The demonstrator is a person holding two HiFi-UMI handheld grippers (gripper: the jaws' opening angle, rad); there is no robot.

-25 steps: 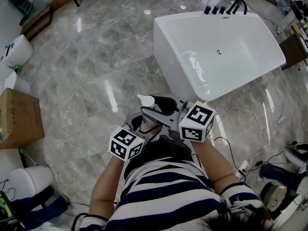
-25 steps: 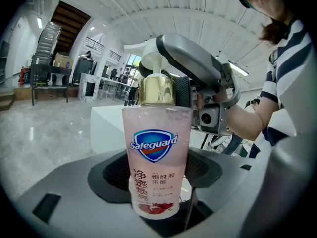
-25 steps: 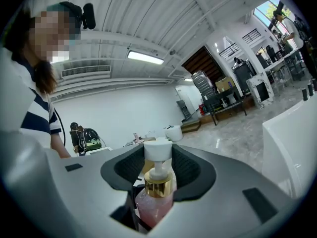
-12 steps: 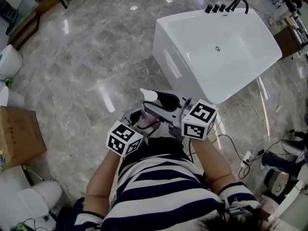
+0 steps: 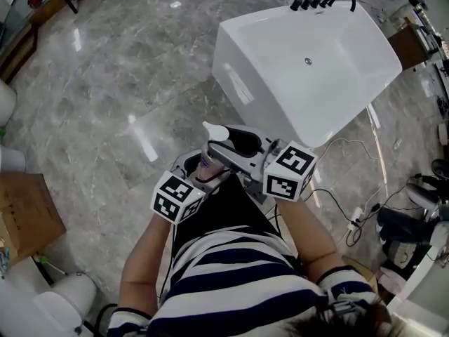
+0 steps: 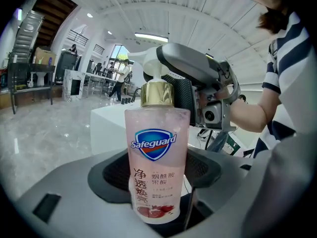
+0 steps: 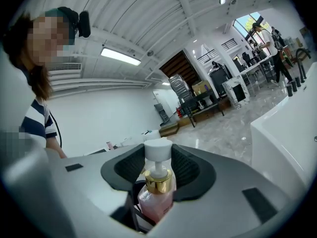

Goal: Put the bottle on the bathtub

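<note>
Marble floor (image 5: 105, 83) — white bathtub (image 5: 245, 90) on it; cardboard box (image 5: 24, 213).

We see the pink bottle (image 7: 156, 195), gold collar and white pump, upright between our right gripper (image 7: 158, 168) fingers (image 7: 190, 170); white bathtub (image 7: 290, 133) at right.

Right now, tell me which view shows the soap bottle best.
The left gripper view: the bottle stands upright between the jaws, with its label, pink body and gold collar facing the camera. The right gripper view shows only its pump head, collar and shoulder. The head view shows little more than the white pump tip.
</note>
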